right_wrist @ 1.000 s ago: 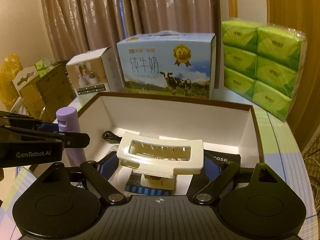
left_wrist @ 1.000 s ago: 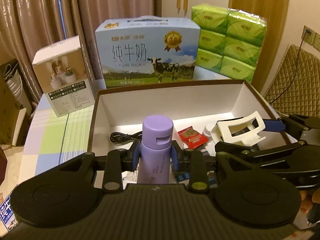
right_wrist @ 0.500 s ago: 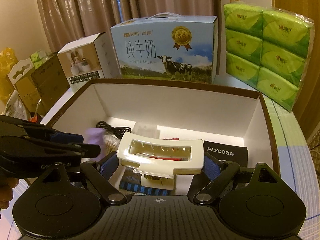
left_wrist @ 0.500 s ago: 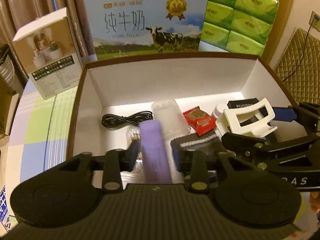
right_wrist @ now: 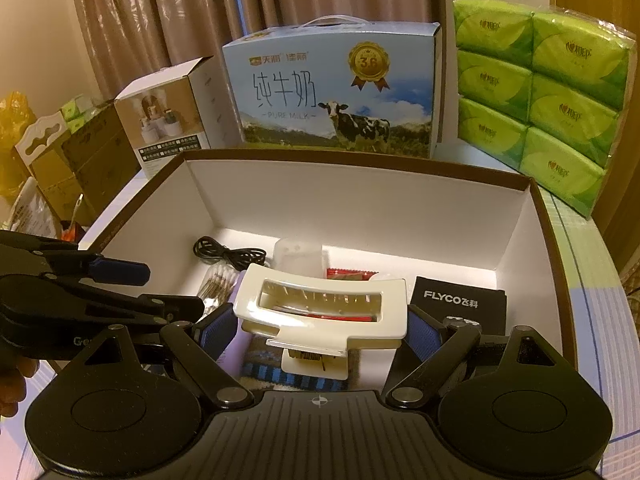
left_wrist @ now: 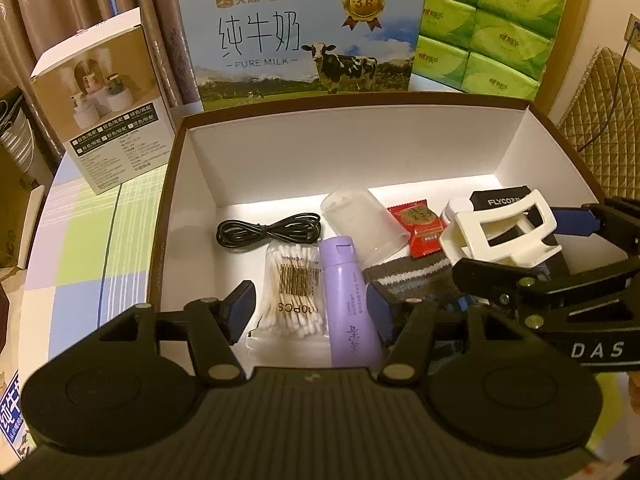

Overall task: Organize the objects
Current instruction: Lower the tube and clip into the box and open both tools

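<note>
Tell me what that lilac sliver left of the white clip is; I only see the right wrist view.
Observer: A purple bottle, lying flat on the floor of the box.
Visitor: Is the other gripper squeezing it?
Observer: No. The left gripper has just been opening its jaws; the bottle lies loose between them.
Visitor: Anything right next to it?
Observer: A packet of cotton swabs lies against its left side.

One big open box [left_wrist: 360, 152] holds one black cable [left_wrist: 266, 234], one bag of cotton swabs [left_wrist: 294, 292], one purple bottle [left_wrist: 348, 300], one clear cup [left_wrist: 360, 216], one red snack packet [left_wrist: 418, 226] and one striped sock [left_wrist: 412, 276]. Behind it stand one milk box [left_wrist: 304, 36], one small box [left_wrist: 108, 108] and six green tissue packs [left_wrist: 488, 28].
</note>
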`<action>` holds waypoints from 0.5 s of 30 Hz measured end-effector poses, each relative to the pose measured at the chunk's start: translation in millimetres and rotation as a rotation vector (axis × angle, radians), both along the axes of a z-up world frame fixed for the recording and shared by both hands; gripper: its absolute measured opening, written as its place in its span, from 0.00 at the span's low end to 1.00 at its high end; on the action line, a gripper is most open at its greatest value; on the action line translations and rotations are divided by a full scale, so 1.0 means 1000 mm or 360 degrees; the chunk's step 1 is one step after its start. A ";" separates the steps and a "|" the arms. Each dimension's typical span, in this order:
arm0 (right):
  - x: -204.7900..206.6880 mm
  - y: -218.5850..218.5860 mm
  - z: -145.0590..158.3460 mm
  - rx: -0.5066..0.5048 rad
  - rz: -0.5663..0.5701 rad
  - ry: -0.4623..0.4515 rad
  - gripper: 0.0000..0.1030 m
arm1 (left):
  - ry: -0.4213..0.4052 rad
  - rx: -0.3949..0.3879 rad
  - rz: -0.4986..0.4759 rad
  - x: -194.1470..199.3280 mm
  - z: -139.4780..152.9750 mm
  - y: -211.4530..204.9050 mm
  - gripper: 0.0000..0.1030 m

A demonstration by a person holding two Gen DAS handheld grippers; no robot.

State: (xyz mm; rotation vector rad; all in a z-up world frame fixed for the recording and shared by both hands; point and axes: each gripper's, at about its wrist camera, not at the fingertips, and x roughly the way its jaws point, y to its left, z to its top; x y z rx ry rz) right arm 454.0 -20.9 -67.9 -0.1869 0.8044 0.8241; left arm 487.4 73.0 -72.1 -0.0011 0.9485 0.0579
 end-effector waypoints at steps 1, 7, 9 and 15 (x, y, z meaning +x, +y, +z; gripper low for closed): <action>0.001 0.000 0.000 0.0009 -0.0002 0.0005 0.83 | -0.0001 0.0000 0.0002 0.000 0.000 0.000 0.55; 0.005 -0.003 0.005 0.0107 -0.0038 0.0024 0.90 | -0.0027 0.0021 0.0033 -0.002 0.004 0.003 0.70; 0.004 -0.005 0.007 0.0113 -0.0039 0.0012 0.94 | -0.0043 0.0017 0.0032 -0.004 0.006 0.004 0.72; -0.001 -0.016 0.011 0.0115 -0.0056 0.0019 0.98 | -0.0078 -0.0005 0.0041 -0.013 0.015 0.005 0.81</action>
